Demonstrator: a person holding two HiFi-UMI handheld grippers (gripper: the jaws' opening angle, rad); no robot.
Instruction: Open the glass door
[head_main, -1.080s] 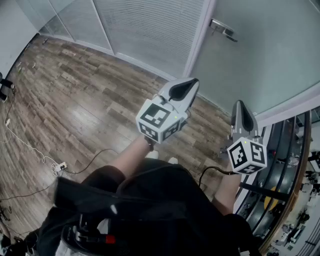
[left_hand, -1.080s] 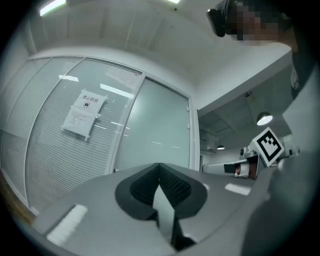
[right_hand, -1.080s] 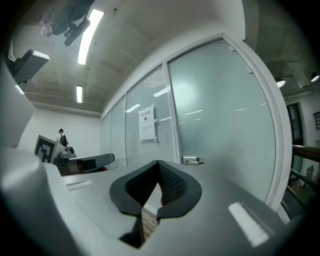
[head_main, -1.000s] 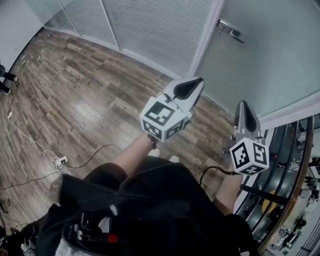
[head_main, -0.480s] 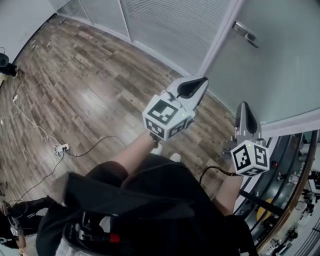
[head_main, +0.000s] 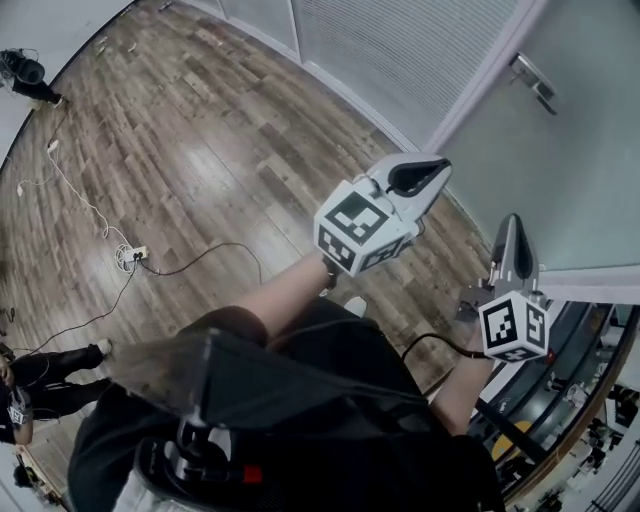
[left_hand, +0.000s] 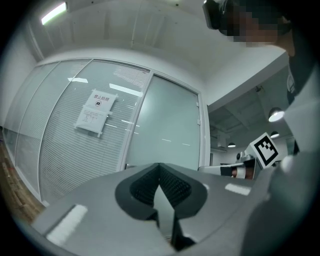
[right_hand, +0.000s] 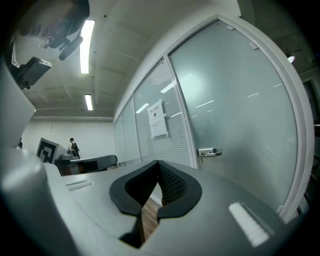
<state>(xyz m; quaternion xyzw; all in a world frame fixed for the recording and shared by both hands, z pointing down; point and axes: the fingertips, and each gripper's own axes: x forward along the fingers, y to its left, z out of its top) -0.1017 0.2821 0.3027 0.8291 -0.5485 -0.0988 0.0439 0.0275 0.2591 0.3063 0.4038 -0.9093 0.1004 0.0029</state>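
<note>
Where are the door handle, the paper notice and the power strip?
door handle (right_hand: 210, 152): right gripper view, middle of the lever.
paper notice (left_hand: 95, 111): left gripper view, centre of the sheet.
power strip (head_main: 133, 255): head view, its white body.

Count on inspection: two claws, the left claw (head_main: 438, 166) and the right claw (head_main: 512, 226), each carrying one marker cube (head_main: 362, 232). One glass door (head_main: 575, 150) is fitted with one lever handle (head_main: 533, 80), and one paper notice (left_hand: 95, 111) is posted. Also noted are two ceiling strip lights (right_hand: 86, 45) and one socket strip (head_main: 131, 254).
</note>
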